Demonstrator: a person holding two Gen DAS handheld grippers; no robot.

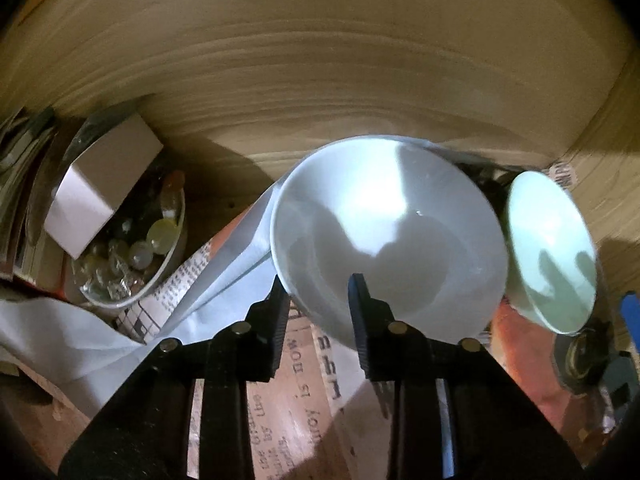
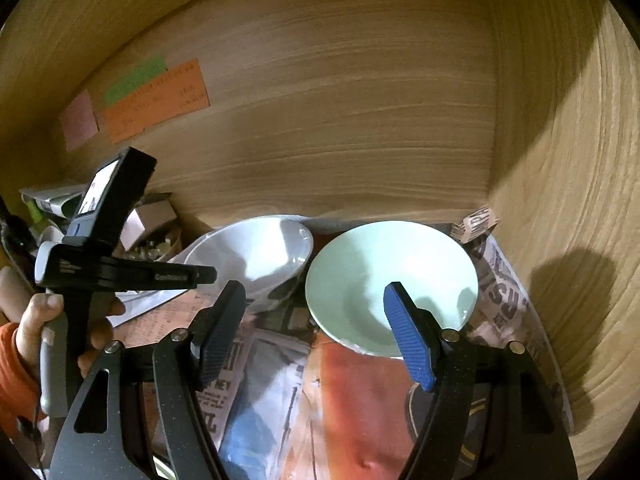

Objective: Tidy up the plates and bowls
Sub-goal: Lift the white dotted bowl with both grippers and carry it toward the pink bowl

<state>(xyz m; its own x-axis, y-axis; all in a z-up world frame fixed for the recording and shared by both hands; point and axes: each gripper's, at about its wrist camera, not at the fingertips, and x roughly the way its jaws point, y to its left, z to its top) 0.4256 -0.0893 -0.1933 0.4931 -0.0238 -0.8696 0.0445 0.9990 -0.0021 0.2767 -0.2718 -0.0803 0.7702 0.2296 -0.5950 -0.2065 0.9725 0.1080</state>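
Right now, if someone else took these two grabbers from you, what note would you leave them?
Left gripper: jaws straddle the white bowl's near rim, narrow; firm grip unclear.
Right gripper: open, empty, one finger over the green bowl.
Both bowls sit side by side on newspaper.
Done: nothing stacked. Left: grip the bowls and organize them.

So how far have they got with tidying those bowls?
Barely started, it seems. Nothing looks stacked yet: the white bowl and green bowl sit side by side on newspaper in the wooden cupboard. In hand: the left gripper has its fingers astride the white bowl's near rim; the right gripper is open at the green bowl's rim. Lifting and placing both remains.
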